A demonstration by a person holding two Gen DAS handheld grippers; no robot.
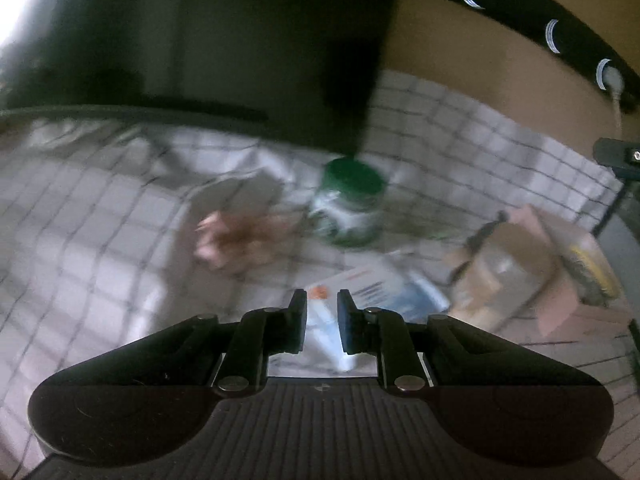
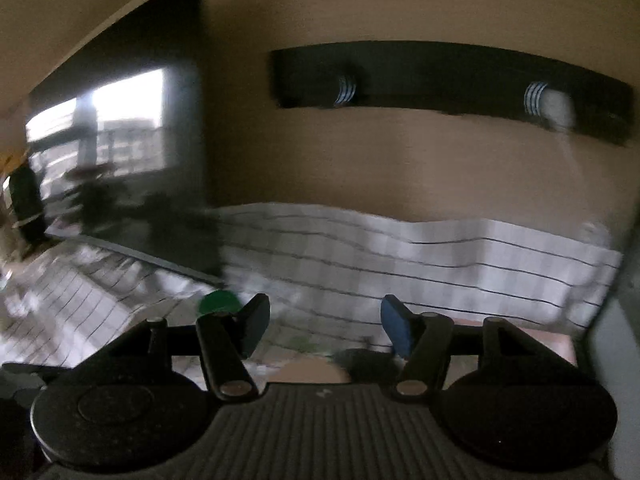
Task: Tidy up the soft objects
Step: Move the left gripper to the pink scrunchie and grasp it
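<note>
In the blurred left wrist view a pink soft object (image 1: 236, 240) lies on a white checked cloth (image 1: 80, 220), ahead and to the left of my left gripper (image 1: 322, 312). Only a narrow gap separates its jaws, and nothing is gripped between them. A white and blue paper packet (image 1: 384, 292) lies on the cloth just beyond and under the fingertips. In the right wrist view my right gripper (image 2: 324, 320) stands open and empty, pointing at the checked cloth (image 2: 400, 256) bunched against the wall.
A jar with a green lid (image 1: 350, 204) stands beside the pink object; its lid (image 2: 218, 304) shows behind the right gripper's left finger. An open cardboard box (image 1: 532, 272) sits at the right. A dark screen (image 1: 200, 40) stands behind, and a black strip (image 2: 440, 80) runs along the tan wall.
</note>
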